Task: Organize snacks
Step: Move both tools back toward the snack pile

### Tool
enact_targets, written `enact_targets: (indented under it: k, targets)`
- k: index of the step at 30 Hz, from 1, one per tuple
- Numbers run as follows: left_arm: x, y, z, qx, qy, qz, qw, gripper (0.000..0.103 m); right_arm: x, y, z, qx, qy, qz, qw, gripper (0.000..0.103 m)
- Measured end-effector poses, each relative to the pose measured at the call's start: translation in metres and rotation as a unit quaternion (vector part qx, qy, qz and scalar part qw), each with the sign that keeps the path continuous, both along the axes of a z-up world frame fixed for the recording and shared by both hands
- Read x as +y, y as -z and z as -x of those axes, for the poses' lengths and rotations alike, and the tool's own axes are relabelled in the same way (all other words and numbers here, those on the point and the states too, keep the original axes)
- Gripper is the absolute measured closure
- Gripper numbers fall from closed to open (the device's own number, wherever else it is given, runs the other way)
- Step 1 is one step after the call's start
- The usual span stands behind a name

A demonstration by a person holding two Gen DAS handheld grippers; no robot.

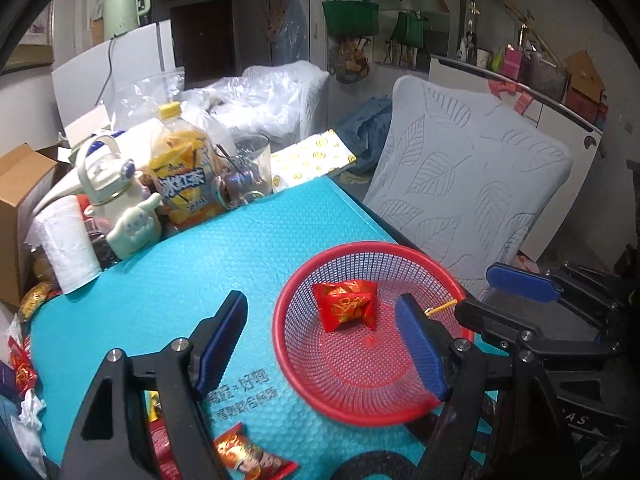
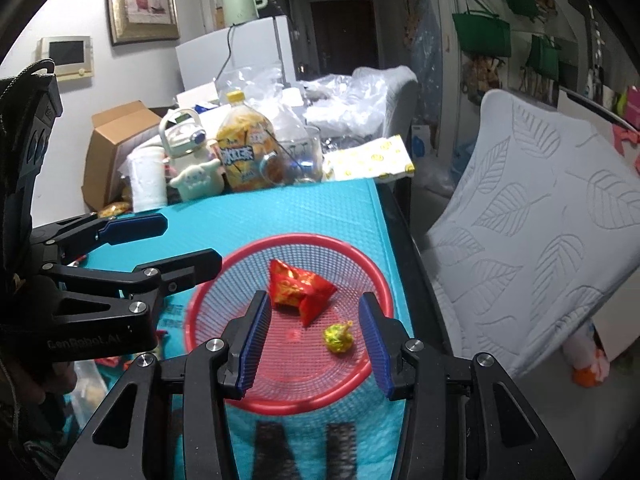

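A red mesh basket [image 1: 285, 344] [image 2: 374, 280] sits on the turquoise mat near the table's right edge. Red foil snack packets [image 1: 347, 307] [image 2: 298, 289] lie in it, and a small gold-wrapped candy [image 2: 339, 338] rests beside them. My left gripper [image 1: 320, 344] [image 2: 192, 242] hovers open over the basket's left rim, nothing between its fingers. My right gripper [image 2: 314, 344] [image 1: 474, 290] hangs open above the basket, apart from the gold candy below it. Another red snack packet [image 1: 250, 456] lies on the mat near the front edge.
Clutter fills the far end of the table: an iced-tea bottle [image 1: 184, 172], a white cartoon flask [image 1: 116, 196], a paper roll [image 1: 66, 240], a glass mug [image 1: 248, 168] and a cardboard box [image 2: 116, 148]. A leaf-patterned chair cushion [image 2: 532, 236] stands right of the table. More red wrappers [image 1: 22, 368] lie at the left.
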State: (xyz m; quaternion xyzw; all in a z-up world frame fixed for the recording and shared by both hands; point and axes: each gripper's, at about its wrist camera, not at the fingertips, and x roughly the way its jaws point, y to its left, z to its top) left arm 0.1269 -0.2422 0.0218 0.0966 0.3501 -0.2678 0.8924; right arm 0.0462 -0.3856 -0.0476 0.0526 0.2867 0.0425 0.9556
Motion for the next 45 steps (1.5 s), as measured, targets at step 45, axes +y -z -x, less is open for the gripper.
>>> enact_targets:
  k: [45]
  targets:
    - [0.181, -0.012, 0.151, -0.036, -0.123, 0.024, 0.9915, 0.027, 0.164, 0.005, 0.108, -0.044, -0.155, 0.003, 0.987, 0.051]
